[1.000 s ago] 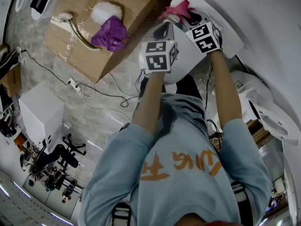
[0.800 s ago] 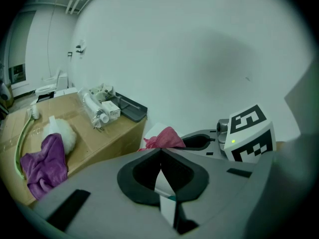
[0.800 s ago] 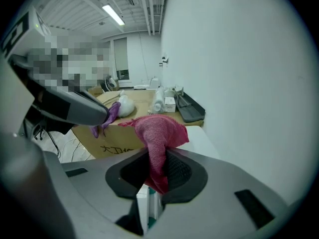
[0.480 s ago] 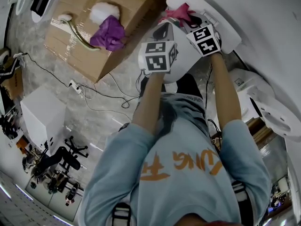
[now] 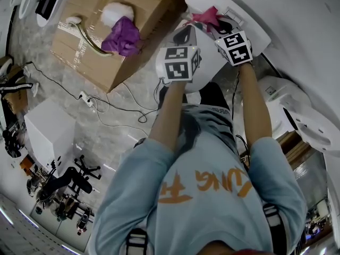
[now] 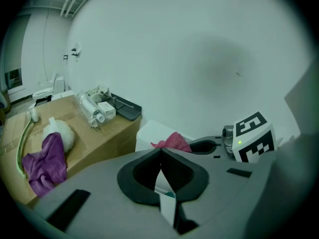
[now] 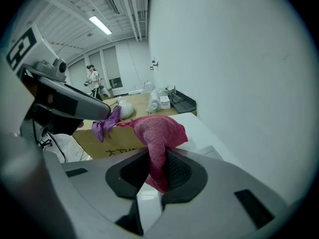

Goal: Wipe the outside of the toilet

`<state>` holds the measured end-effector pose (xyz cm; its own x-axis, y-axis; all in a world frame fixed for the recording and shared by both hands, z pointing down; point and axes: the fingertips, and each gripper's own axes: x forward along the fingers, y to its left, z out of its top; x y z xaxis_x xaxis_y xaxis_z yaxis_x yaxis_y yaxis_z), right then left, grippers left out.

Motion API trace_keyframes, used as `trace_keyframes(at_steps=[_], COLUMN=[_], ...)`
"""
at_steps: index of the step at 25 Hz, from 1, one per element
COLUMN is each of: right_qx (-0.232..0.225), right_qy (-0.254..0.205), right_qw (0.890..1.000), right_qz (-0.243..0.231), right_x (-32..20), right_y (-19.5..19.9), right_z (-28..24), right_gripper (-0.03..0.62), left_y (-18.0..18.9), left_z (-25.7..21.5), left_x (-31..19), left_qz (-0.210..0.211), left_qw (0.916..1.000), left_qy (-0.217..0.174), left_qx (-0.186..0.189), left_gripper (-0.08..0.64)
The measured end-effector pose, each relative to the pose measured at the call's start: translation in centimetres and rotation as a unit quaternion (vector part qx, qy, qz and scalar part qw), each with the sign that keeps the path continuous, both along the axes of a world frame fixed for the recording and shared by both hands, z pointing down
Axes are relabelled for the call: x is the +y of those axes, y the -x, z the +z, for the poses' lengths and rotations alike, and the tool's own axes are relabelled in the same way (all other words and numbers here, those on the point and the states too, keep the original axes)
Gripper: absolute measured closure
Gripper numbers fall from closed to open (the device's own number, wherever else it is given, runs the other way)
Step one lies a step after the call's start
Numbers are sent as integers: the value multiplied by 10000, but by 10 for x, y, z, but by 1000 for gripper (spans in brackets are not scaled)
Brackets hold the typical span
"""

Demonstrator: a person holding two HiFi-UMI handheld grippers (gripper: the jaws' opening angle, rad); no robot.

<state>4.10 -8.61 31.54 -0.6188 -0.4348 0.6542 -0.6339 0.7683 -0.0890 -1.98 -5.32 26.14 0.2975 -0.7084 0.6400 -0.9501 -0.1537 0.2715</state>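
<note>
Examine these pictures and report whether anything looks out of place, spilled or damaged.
Nothing looks spilled or broken. The oddities: a purple cloth, a white fluffy thing and a hose lie loose on a cardboard box beside the toilet, and cables trail across the floor.

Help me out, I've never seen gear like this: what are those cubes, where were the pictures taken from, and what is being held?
A person holds two hand-held clamps, called grippers. The marker cubes are part of them. One picture looks down from the person's head; the other two look along each gripper's jaws. The right gripper is shut on a pink cloth over the white toilet. The left gripper is shut, holding nothing. Beside the toilet, a cardboard box carries a purple cloth.
</note>
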Motion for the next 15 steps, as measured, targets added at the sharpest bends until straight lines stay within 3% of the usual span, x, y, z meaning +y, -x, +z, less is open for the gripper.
trace_keyframes(at_steps=[15], right_qx=[-316], right_qy=[65], right_qw=[9971], right_qz=[684], right_x=[9], right_y=[-47], right_z=[-1], right_gripper=[505], left_y=[-24], left_z=[-3], left_x=[10], left_qz=[156], left_qw=[9999], left_qy=[-39], left_qx=[-1], left_gripper=[534])
